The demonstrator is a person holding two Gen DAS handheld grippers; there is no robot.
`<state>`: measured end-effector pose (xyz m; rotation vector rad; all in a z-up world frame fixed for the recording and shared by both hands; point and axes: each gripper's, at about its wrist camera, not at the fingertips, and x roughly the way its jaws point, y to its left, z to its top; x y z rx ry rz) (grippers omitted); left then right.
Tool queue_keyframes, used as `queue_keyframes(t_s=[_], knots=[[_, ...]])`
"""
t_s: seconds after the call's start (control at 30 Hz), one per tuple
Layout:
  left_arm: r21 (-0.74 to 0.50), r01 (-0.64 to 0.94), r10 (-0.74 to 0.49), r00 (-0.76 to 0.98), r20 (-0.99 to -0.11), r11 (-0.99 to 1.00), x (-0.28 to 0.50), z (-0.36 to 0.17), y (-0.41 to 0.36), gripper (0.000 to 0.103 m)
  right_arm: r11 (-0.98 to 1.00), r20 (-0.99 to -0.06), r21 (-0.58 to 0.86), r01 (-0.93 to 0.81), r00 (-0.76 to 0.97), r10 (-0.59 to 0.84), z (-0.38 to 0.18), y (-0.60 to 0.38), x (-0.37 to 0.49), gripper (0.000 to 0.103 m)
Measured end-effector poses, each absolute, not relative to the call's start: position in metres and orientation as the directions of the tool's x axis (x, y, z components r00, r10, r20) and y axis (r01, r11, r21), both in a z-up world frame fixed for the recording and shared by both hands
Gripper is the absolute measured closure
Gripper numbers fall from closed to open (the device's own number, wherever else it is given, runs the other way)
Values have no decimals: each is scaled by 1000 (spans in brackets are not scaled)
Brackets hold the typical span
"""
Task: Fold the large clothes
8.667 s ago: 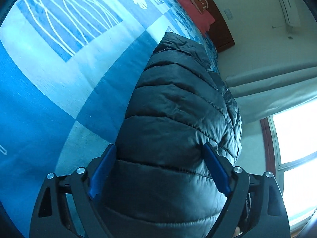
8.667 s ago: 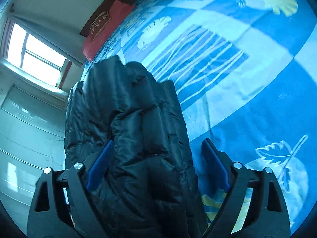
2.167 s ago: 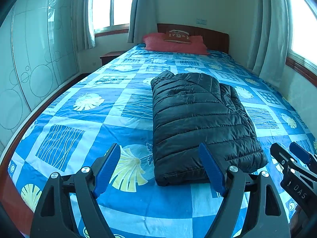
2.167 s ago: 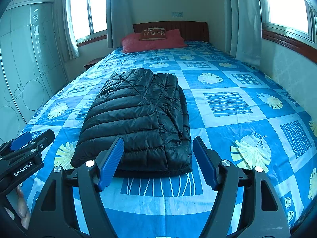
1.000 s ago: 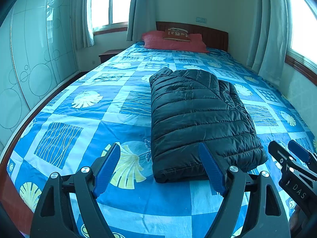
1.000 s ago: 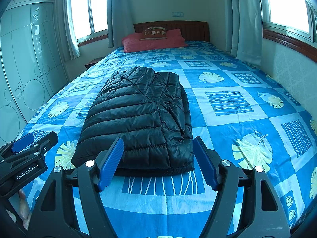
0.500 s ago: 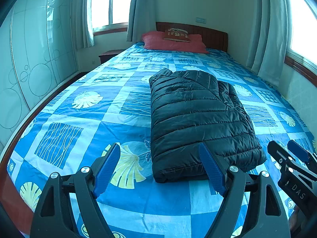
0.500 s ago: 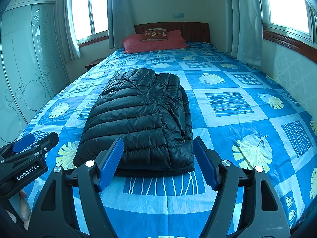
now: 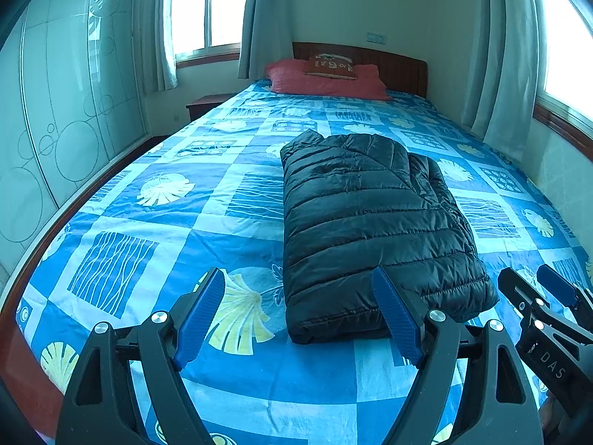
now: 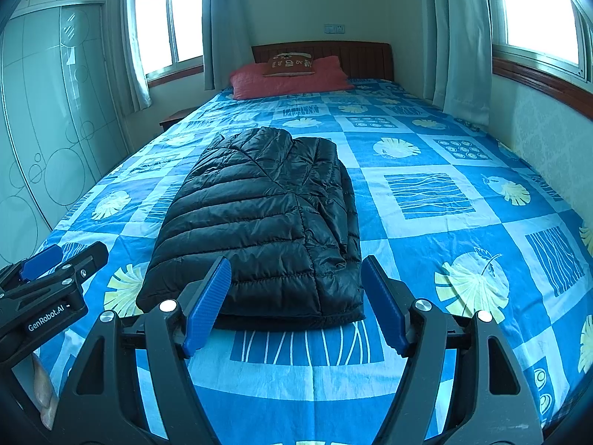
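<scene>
A black quilted puffer jacket [image 9: 370,215] lies folded into a long rectangle in the middle of the bed [image 9: 155,222]; it also shows in the right wrist view [image 10: 267,218]. My left gripper [image 9: 298,315] is open and empty, held back from the jacket's near edge, above the foot of the bed. My right gripper [image 10: 296,300] is open and empty, also short of the jacket's near edge. Each gripper shows at the side of the other's view: the right one [image 9: 548,319] and the left one [image 10: 48,289].
The bed has a blue patterned cover [image 10: 444,222], a red pillow [image 10: 289,78] and a wooden headboard [image 10: 355,55] at the far end. Frosted wardrobe doors [image 9: 55,129] stand on the left. Curtained windows and a wall [image 10: 537,118] are on the right.
Long ago both grippers were down on the jacket. Over the last second both are held back at the foot of the bed, nearly still; the jacket has not moved.
</scene>
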<state>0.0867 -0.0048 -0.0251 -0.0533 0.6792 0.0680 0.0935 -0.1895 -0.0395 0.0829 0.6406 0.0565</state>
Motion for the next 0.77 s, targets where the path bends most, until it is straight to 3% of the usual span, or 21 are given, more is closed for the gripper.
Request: queue_keyframes(t_s=[0.1, 0.17, 0.6, 0.67, 0.77], knots=[[-26, -68, 38, 788, -614, 997, 87, -21, -5, 23, 995, -596, 95, -26, 800, 78, -40, -189, 94, 31], [-14, -74, 51, 793, -608, 997, 87, -19, -6, 15, 995, -596, 95, -26, 799, 78, -40, -190, 93, 31], [-2, -65, 52, 811, -582, 998, 92, -21, -5, 15, 994, -604, 103, -22, 793, 81, -48, -202, 99, 30], [-5, -62, 47, 801, -597, 998, 99, -26, 0, 15, 995, -602, 102, -8, 796, 68, -50, -207, 102, 19], [-9, -111, 80, 771, -632, 994, 112, -38, 18, 15, 996, -608, 92, 15, 792, 45, -55, -215, 106, 15]])
